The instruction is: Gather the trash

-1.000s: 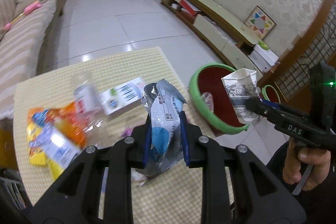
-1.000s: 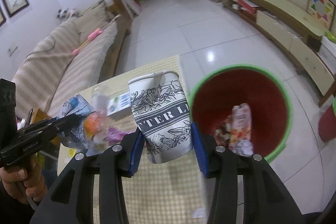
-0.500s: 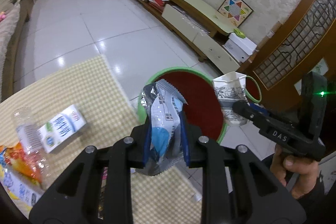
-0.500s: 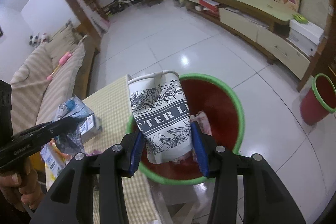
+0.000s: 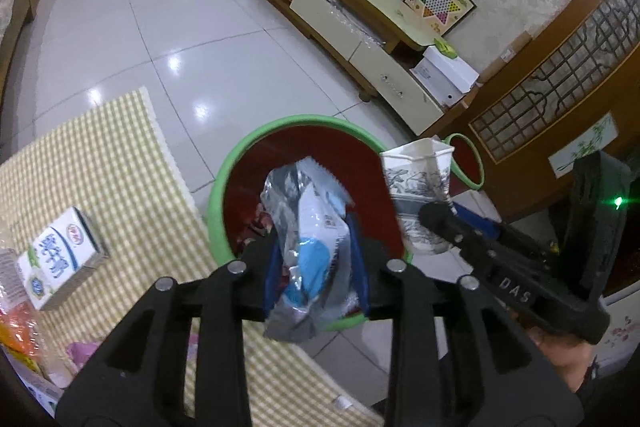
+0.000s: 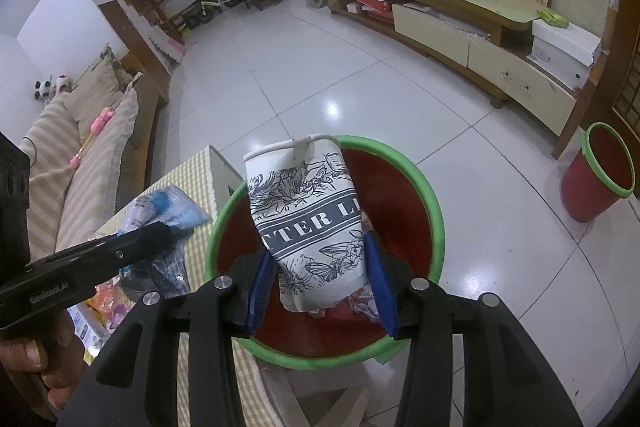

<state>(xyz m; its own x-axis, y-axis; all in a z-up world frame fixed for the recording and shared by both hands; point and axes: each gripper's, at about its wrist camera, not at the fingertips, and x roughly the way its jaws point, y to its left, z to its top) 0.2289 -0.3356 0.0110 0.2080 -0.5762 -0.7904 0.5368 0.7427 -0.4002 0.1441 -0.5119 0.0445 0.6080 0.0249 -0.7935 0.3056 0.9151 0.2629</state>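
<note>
My left gripper (image 5: pixel 316 267) is shut on a crumpled silver and blue snack wrapper (image 5: pixel 310 227) and holds it over the near rim of a red bin with a green rim (image 5: pixel 256 147). My right gripper (image 6: pixel 320 275) is shut on a squashed white paper cup with black print (image 6: pixel 308 223) and holds it above the same bin (image 6: pixel 436 227). The cup also shows in the left wrist view (image 5: pixel 420 195), to the right of the wrapper. The wrapper also shows in the right wrist view (image 6: pixel 168 211). Some trash lies inside the bin (image 6: pixel 360 303).
A table with a yellow checked cloth (image 5: pixel 100 155) stands left of the bin, bearing a white and blue carton (image 5: pixel 60 263) and orange wrappers (image 5: pixel 12 331). A smaller red bin (image 6: pixel 596 175) stands at the right. A long low cabinet (image 5: pixel 360 27) lines the wall. A sofa (image 6: pixel 80 155) stands at the left.
Both grippers have moved right, off the table, and now hold the wrapper and the cup over the bin. Both stay shut on their loads.
</note>
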